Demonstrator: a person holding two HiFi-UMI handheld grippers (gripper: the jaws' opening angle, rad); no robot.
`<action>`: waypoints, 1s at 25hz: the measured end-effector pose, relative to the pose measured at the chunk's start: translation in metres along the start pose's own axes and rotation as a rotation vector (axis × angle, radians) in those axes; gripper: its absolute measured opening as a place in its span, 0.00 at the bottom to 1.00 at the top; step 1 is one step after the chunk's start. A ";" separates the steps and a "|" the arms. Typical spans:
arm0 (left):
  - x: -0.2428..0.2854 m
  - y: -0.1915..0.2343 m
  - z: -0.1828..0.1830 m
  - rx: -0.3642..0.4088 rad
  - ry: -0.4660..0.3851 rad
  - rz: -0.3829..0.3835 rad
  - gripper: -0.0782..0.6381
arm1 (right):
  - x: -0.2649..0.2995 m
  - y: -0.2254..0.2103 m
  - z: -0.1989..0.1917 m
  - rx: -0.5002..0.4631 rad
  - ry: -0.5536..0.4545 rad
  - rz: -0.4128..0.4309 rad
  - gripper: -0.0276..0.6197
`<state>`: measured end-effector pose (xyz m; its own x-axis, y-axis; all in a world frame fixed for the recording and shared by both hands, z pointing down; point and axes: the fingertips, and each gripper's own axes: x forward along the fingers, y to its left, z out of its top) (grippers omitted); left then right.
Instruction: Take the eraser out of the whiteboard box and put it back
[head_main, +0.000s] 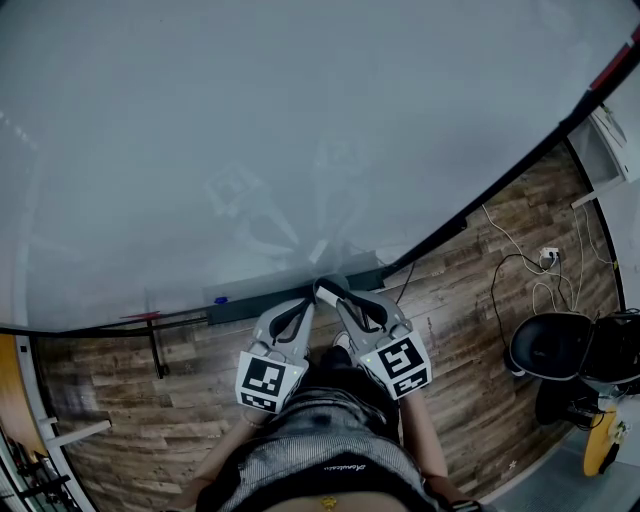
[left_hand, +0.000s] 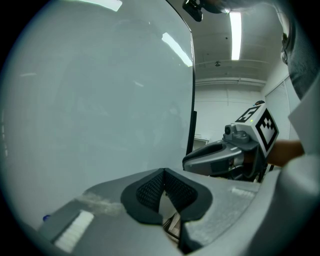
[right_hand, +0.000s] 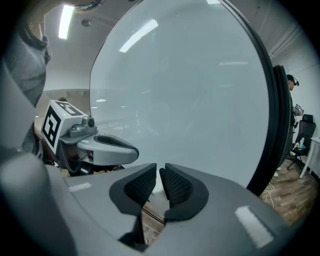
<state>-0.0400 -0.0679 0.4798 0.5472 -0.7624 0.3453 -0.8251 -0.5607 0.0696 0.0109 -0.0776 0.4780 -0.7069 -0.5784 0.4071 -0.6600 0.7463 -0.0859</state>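
The whiteboard fills the head view, with its dark box running along the lower edge. Both grippers point at the box's right part, side by side. My right gripper has its jaws drawn close, and a small pale piece, seemingly the eraser, is pinched low between the pads. Little of it shows. My left gripper is shut, tips touching, with nothing in it. Each gripper appears in the other's view: the right gripper and the left gripper.
A small blue thing lies at the box's left end, with a red marker beyond it. A wooden floor lies below. A black chair, cables and a power strip are at the right. A person stands beyond the board's right edge.
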 end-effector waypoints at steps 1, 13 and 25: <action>0.000 -0.001 0.001 0.000 -0.002 -0.003 0.11 | 0.000 0.000 0.001 -0.003 -0.007 -0.004 0.12; 0.001 -0.002 0.015 0.017 -0.053 -0.009 0.11 | -0.001 0.008 0.020 0.006 -0.123 -0.006 0.05; -0.013 0.003 0.066 -0.031 -0.184 0.037 0.11 | -0.004 0.024 0.073 -0.071 -0.269 -0.019 0.05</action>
<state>-0.0406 -0.0810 0.4135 0.5310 -0.8300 0.1709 -0.8473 -0.5236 0.0896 -0.0203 -0.0817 0.4076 -0.7431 -0.6520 0.1509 -0.6609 0.7504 -0.0123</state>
